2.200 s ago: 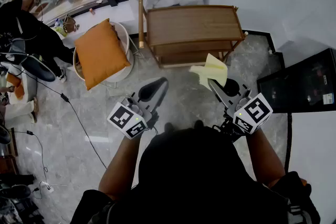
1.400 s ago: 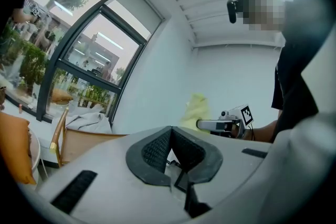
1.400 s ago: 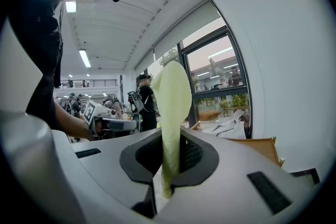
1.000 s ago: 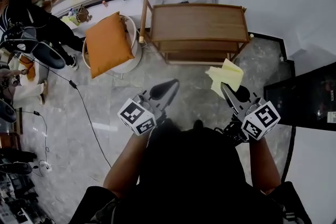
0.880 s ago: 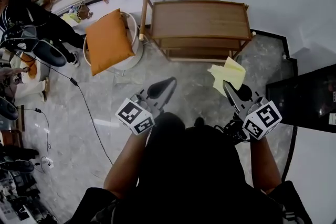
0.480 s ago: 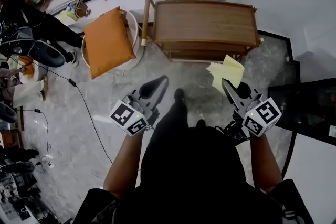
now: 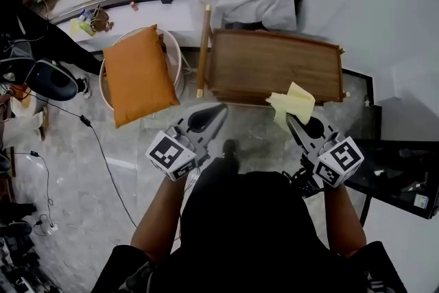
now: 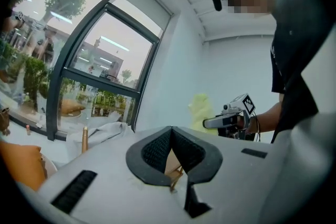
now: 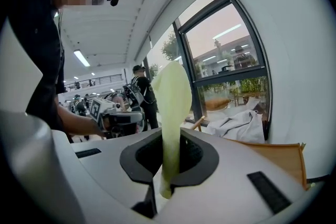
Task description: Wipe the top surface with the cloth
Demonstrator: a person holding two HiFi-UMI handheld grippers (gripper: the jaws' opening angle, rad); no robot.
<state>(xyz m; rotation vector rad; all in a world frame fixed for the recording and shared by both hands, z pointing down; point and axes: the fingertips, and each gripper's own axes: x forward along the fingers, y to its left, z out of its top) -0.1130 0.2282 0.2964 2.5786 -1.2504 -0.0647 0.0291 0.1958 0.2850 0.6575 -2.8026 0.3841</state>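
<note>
Since half a second ago, the wooden table (image 7: 274, 65) has been brought nearer, and the yellow cloth (image 7: 291, 101) is now held over its front edge, not over the floor. The cloth is pinched between the jaws of the right gripper (image 7: 293, 123) and sticks out past them. To its left, the left gripper (image 7: 218, 110) is held with jaws closed together on nothing. Past the left gripper, an orange cushion (image 7: 137, 75) is seen on a round white chair (image 7: 174, 51). Beyond the table, a grey sheet (image 7: 250, 0) is piled.

An orange cushion (image 7: 139, 82) lies on a round white stool (image 7: 175, 55), with grey fabric (image 7: 248, 0) heaped beyond.
</note>
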